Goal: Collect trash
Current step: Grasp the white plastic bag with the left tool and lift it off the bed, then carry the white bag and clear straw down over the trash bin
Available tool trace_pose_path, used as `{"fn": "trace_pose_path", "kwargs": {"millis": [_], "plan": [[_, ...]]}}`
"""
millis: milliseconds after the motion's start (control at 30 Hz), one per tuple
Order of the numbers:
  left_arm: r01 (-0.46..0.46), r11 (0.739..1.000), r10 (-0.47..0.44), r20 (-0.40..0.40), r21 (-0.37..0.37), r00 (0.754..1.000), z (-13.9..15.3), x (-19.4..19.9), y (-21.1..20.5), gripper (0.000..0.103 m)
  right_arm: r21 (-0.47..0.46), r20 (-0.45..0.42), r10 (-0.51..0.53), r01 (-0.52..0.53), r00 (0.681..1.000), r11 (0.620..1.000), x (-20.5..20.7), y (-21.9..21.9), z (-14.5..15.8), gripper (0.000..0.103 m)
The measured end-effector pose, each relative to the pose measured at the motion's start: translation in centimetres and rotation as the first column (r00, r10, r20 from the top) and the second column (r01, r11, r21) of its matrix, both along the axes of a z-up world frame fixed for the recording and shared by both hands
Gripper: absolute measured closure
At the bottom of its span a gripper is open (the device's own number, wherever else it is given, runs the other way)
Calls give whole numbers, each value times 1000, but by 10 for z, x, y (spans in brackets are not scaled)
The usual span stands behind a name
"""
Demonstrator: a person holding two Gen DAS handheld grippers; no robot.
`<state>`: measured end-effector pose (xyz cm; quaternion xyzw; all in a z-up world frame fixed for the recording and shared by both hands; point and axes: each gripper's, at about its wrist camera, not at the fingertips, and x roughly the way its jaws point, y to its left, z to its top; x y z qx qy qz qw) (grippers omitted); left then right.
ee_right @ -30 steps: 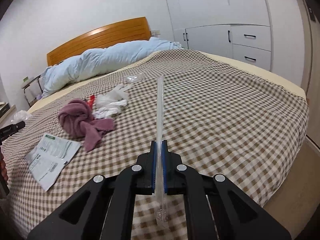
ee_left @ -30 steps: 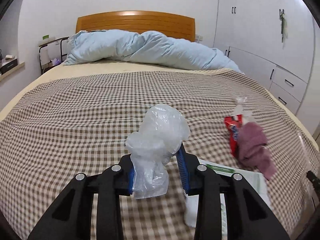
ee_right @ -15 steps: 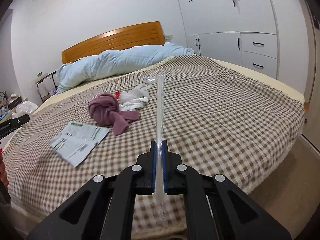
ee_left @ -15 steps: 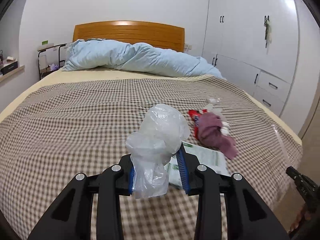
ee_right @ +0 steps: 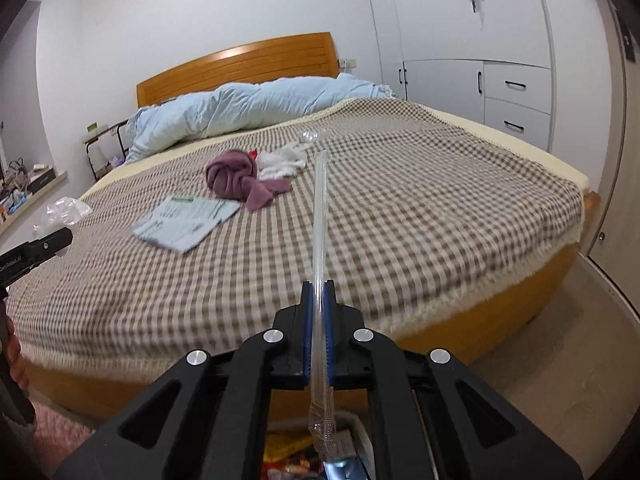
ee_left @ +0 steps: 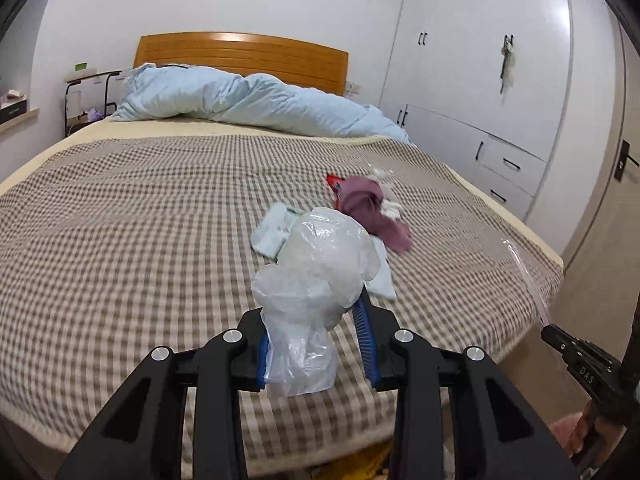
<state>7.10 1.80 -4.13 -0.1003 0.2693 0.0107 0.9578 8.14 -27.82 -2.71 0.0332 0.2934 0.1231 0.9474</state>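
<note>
Over the bed's foot, left hand-held gripper (ee_left: 316, 340) pinching crumpled plastic bag (ee_left: 316, 280), right hand-held gripper (ee_right: 319, 312) pinching clear straw wrapper (ee_right: 320, 216)

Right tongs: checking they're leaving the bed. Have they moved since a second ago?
Yes. The right tongs pulled back from the bed: its foot edge and the floor now show below them.

One paper leaflet (ee_right: 188, 222), one purple cloth (ee_right: 240, 180), one white tissue wad (ee_right: 282, 160), and one red wrapper (ee_left: 334, 182) lay on one bed (ee_right: 440, 200).
</note>
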Motion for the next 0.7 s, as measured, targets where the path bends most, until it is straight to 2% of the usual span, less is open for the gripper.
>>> {"fn": "trace_pose_path", "kwargs": {"millis": [333, 700], "plan": [[39, 999, -39, -18, 5, 999, -20, -43, -24, 71, -19, -54, 2, -3, 999, 1000, -34, -11, -19, 97], [106, 994, -105, -61, 15, 993, -42, -67, -54, 71, -31, -106, 11, -14, 994, 999, -60, -18, -38, 97]]}}
